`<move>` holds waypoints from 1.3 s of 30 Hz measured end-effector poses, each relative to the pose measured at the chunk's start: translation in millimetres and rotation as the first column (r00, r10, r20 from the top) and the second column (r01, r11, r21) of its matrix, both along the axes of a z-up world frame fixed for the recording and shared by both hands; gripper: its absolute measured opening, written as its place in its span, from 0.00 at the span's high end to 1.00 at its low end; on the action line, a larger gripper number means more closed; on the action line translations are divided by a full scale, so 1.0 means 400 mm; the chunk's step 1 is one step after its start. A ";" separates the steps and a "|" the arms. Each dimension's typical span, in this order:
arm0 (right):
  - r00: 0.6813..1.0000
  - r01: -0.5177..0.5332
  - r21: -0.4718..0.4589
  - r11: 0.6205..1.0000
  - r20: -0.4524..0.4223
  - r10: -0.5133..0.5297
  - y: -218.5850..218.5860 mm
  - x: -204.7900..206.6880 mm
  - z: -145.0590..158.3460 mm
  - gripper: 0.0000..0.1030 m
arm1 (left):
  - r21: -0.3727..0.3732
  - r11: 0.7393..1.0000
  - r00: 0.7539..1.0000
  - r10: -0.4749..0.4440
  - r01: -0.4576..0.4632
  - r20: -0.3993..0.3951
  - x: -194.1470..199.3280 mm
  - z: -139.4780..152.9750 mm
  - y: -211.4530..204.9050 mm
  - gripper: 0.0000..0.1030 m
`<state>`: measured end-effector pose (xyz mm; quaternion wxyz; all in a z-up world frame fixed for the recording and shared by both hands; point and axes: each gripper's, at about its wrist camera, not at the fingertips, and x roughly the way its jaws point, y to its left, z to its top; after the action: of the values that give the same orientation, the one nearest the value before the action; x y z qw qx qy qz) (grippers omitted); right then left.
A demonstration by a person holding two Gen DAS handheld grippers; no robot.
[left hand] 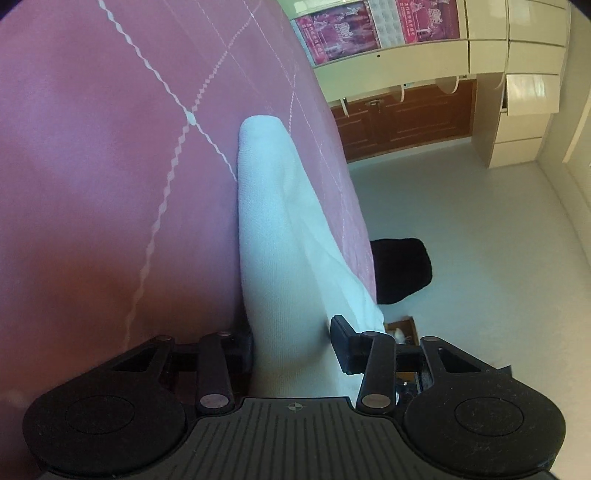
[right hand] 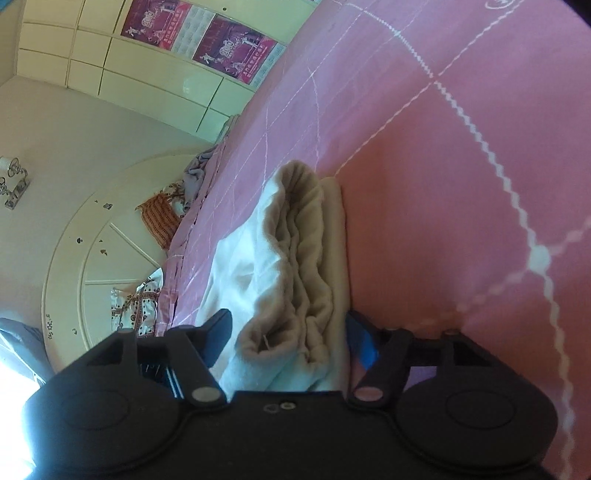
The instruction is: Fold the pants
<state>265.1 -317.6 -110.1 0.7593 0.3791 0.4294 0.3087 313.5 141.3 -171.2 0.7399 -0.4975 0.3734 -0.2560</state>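
The white pants (left hand: 280, 236) lie folded in a thick bundle on the pink bed cover (left hand: 110, 147). My left gripper (left hand: 291, 343) has its jaws on either side of the bundle's smooth folded edge, the cloth filling the gap. In the right wrist view the pants (right hand: 295, 266) show their gathered cream waistband and several stacked layers. My right gripper (right hand: 288, 339) straddles that end, one jaw on each side of the layers, pressing against the cloth.
The bed cover (right hand: 443, 184) has white zigzag diamond lines. Its edge drops to a pale floor (left hand: 480, 240) with a black object (left hand: 402, 269). Cream cupboards with pink posters (left hand: 369, 33) stand beyond. A white headboard (right hand: 92, 240) and patterned pillows (right hand: 159, 218) lie at the bed's end.
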 end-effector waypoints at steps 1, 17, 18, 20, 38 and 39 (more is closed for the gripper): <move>1.000 -0.010 0.003 1.000 0.004 0.010 0.008 0.013 -0.004 0.43 | -0.007 1.000 1.000 -0.002 0.002 0.006 0.011 -0.005 -0.008 0.58; 0.974 -0.114 -0.088 0.990 0.186 0.129 0.139 0.130 0.201 0.65 | 0.005 0.997 0.962 0.074 -0.078 0.261 0.033 0.184 0.103 0.73; 0.972 -0.120 -0.081 0.989 0.194 0.134 0.158 0.162 0.218 0.65 | 0.009 0.996 0.961 0.081 -0.087 0.266 0.052 0.199 0.124 0.73; 0.969 -0.135 -0.069 0.988 0.201 0.146 0.190 0.223 0.240 0.65 | 0.040 0.993 0.959 0.094 -0.109 0.268 0.107 0.227 0.168 0.73; 0.996 -0.018 -0.204 0.979 0.077 0.034 0.212 0.276 0.138 0.39 | 0.505 0.854 0.992 0.098 -0.126 0.083 0.034 0.149 0.091 0.32; 0.998 -0.031 -0.278 0.960 0.040 0.044 0.234 0.283 0.125 0.38 | 0.548 0.824 0.989 0.089 -0.142 0.121 0.026 0.153 0.070 0.32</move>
<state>378.4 -224.1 -60.1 0.8086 0.2535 0.4581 0.2685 323.8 169.1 -110.1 0.8826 -0.2709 0.3671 -0.1136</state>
